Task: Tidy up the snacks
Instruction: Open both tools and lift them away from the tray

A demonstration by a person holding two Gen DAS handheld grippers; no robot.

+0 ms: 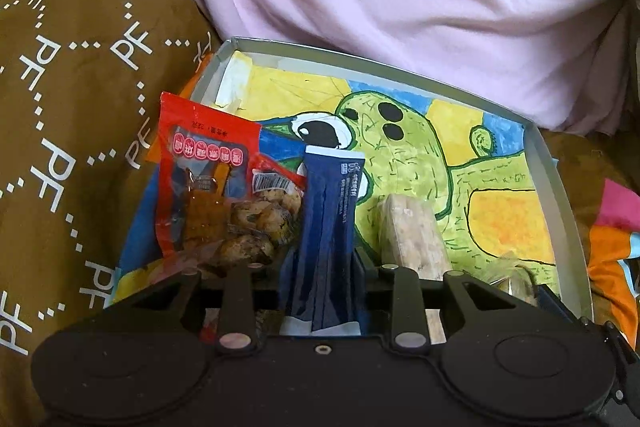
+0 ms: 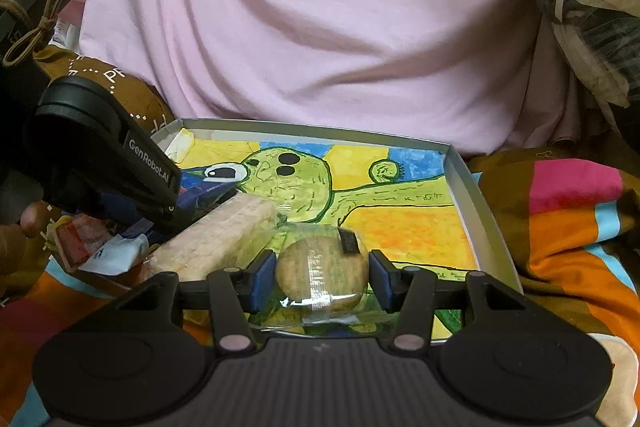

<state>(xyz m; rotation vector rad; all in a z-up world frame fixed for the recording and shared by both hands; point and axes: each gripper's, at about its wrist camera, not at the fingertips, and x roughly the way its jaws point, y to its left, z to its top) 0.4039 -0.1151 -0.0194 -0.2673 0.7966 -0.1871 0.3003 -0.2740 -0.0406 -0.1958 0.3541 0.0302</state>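
A shallow grey tray [image 1: 560,195] lined with a green cartoon drawing lies on bedding. My left gripper [image 1: 324,263] is shut on a dark blue sachet [image 1: 328,211], which stands upright at the tray's near left. A red bag of brown snacks [image 1: 216,187] leans just left of the sachet, and a pale wrapped cracker bar [image 1: 412,235] lies to its right. In the right wrist view my right gripper [image 2: 322,277] is shut on a round cookie in clear wrap [image 2: 320,267], low over the tray [image 2: 476,211]. There the cracker bar [image 2: 220,239] lies to the cookie's left.
Pink cloth [image 2: 320,27] rises behind the tray. Brown fabric printed "PF" [image 1: 60,107] sits at the left, and a striped colourful blanket [image 2: 580,227] at the right. The left gripper [image 2: 180,215] reaches in from the left, with a person's fingertip [image 2: 32,219] beside it.
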